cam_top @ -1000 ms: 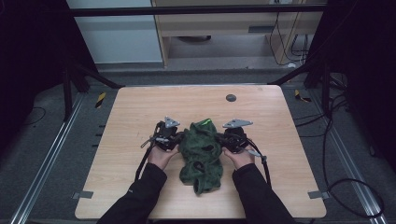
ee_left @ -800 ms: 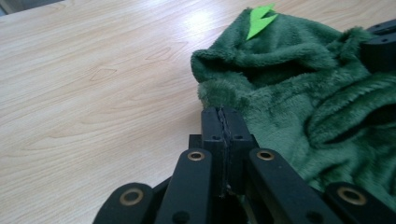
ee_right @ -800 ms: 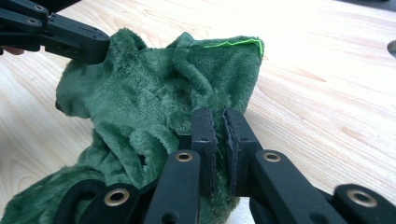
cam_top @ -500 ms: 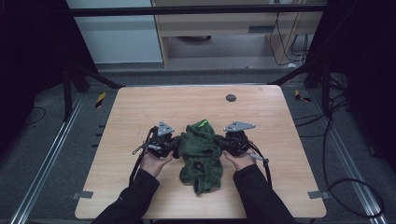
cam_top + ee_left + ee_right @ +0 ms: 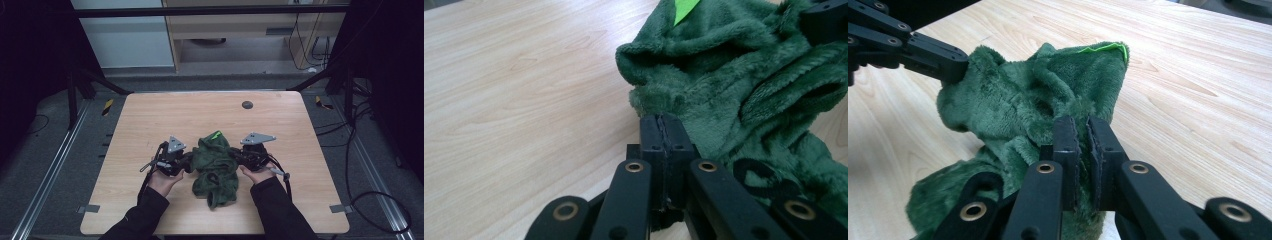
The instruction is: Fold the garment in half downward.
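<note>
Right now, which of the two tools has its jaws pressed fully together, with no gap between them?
The left tool: its jaws meet flush at the edge of the green cloth. The right tool shows a narrow gap with cloth pinched in it.

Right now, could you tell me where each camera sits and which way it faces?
High view: above the table, looking forward and down; both forearms, left tongs, right tongs.
Left gripper view: on the left tongs, facing the green garment.
Right gripper view: on the right tongs, facing across the garment.
All share the garment.
</note>
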